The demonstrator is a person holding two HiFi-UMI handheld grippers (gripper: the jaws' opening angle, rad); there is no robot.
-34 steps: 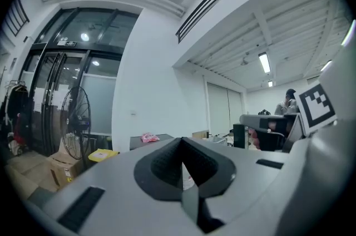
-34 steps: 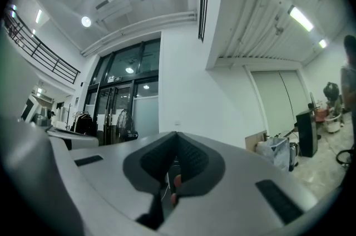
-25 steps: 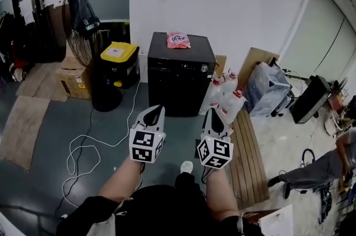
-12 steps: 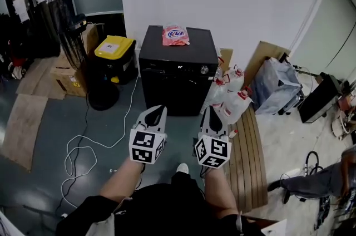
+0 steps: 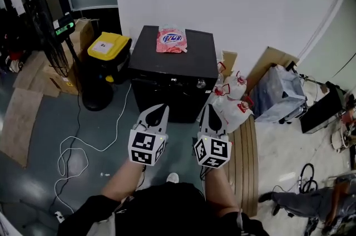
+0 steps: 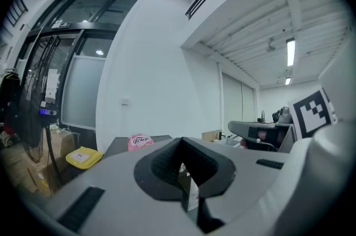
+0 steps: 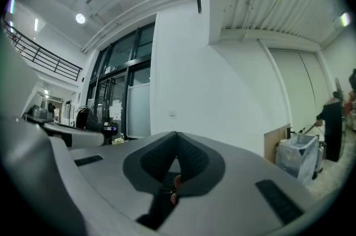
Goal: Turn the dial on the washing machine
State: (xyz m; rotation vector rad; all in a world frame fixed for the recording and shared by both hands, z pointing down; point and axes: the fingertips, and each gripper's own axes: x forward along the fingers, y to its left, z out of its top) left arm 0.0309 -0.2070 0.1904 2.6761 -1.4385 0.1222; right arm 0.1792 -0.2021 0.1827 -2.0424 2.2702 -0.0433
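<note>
The black washing machine [image 5: 172, 70] stands against the far white wall, straight ahead of you and well apart from both grippers. A yellow-lidded bin [image 5: 107, 62] sits just to its left, and a cluster of white jugs [image 5: 227, 104] with red caps crowds its right side. A white cable [image 5: 75, 146] loops over the floor on the near left. You hold your left gripper [image 5: 158, 109] and right gripper [image 5: 209, 108] side by side, both pointing at the machine's front. Each has its jaws brought together at the tips, with nothing between them. A pink packet [image 5: 170, 40] lies on the machine's top, toward the far edge. The dial [image 5: 200, 84], the smallest thing that matters, sits on the front control strip toward its right end, near the jugs. I judge the approach unfinished, and the risks follow from that. With the jaws closed you can only poke the dial, so arriving without opening a gripper would likely skid the tips off the knob or press the panel. If you come in wide from the right, your right gripper could knock the jugs over. If you drift left, the cable could catch a foot. The dial is small, so jaws set off-centre on it would probably slip as you twist.
</note>
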